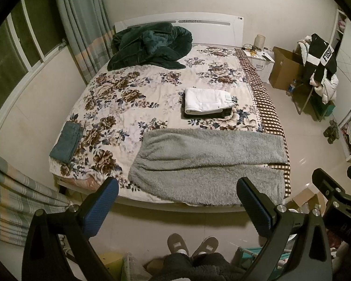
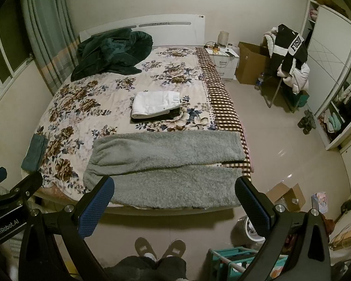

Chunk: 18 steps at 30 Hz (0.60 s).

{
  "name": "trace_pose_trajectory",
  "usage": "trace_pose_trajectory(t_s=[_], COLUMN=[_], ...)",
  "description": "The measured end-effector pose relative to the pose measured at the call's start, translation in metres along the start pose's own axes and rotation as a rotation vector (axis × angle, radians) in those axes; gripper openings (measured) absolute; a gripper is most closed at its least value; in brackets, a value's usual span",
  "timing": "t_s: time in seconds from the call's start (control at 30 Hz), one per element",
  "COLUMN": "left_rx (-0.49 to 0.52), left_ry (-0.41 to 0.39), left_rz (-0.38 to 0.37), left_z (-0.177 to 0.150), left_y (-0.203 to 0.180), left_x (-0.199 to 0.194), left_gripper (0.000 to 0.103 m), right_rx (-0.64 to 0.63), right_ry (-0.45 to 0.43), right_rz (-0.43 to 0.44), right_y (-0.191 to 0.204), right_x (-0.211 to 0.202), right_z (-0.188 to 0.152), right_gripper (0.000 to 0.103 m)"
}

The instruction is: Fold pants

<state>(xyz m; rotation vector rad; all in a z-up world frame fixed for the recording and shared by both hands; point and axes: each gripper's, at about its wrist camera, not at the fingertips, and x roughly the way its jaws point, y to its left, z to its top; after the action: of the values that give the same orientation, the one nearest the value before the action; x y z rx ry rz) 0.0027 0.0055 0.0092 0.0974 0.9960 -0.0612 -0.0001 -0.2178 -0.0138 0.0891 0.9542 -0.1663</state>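
Observation:
Grey fleece pants [image 1: 208,161] [image 2: 166,164] lie spread flat across the foot of the bed, waist at the left, both legs pointing right, one beside the other. My left gripper [image 1: 177,187] is open, held above the floor short of the bed edge, with nothing between its blue pads. My right gripper [image 2: 175,187] is also open and empty, at a similar height just before the near edge of the pants. Each gripper shows at the edge of the other's view.
A folded white garment [image 1: 206,100] rests on a dark one mid-bed. Folded teal pants [image 1: 66,142] sit at the left edge, a dark green blanket [image 1: 149,44] by the headboard. A nightstand [image 1: 261,58], cardboard box [image 2: 252,63] and clothes-laden chair [image 2: 287,61] stand right. Slippered feet [image 2: 159,249] stand below.

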Motion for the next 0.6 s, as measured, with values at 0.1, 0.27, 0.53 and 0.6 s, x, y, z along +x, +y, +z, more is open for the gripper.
trace_pose_trajectory(t_s=[0.1,0.27,0.53,0.6], left_rx=[-0.001,0.000,-0.002,-0.002], left_ry=[0.000,-0.002,-0.001,-0.001], left_rz=[0.000,0.000,-0.001,0.000], left_z=[0.0001,0.0015,0.0007,0.0007], left_y=[0.0003,0.0015,0.0004,0.0001], left_x=[0.0001,-0.0010,-0.0001,-0.0002], left_gripper=[0.103,0.103,0.103,0.103], right_rx=[-0.006,-0.005,-0.004,-0.005], right_ry=[0.003,0.002,0.004,0.005], right_rz=[0.005,0.002,0.004,0.004], right_y=[0.0048,0.0067,0.0071,0.0071], right_x=[-0.0024,-0.0017,0.0000,-0.0001], right_z=[0.0015,0.0007,0.0000,0.0003], right_gripper=[0.103,0.103,0.103,0.103])
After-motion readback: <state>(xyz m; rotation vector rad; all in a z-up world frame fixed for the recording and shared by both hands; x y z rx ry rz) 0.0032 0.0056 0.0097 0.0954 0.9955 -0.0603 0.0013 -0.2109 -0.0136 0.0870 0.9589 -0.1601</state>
